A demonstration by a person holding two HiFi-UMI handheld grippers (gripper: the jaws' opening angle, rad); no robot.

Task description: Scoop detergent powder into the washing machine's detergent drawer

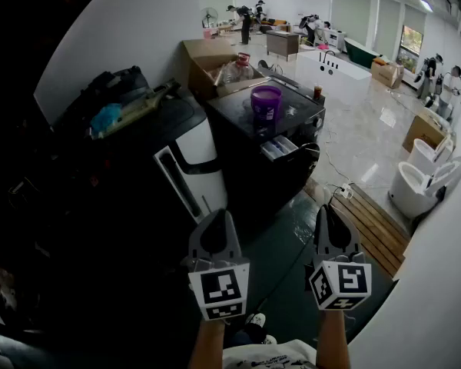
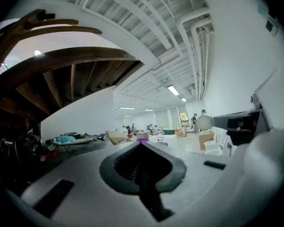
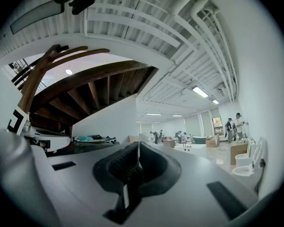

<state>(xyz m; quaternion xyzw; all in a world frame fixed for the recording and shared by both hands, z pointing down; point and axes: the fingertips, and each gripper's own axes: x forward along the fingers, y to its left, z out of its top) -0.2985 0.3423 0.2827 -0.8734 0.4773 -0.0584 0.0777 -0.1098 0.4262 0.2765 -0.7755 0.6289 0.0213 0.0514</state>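
Observation:
A purple tub (image 1: 266, 102) stands on top of the black washing machine (image 1: 238, 133) in the middle of the head view. The machine's detergent drawer (image 1: 279, 147) is pulled out at its front, showing pale compartments. Both grippers hang low near my body, well short of the machine. My left gripper (image 1: 217, 217) points forward with its jaws pressed together and nothing in them. My right gripper (image 1: 327, 211) is beside it, also shut and empty. The left gripper view shows closed pads (image 2: 141, 148) and the purple tub (image 2: 143, 139) far off. No scoop is visible.
A white appliance (image 1: 190, 167) stands left of the washing machine. A cluttered dark shelf (image 1: 115, 114) fills the left. A wooden pallet (image 1: 375, 223), a power strip (image 1: 343, 192) and toilets (image 1: 419, 179) sit at the right. A cardboard box (image 1: 207, 61) and a bathtub (image 1: 334, 71) lie behind.

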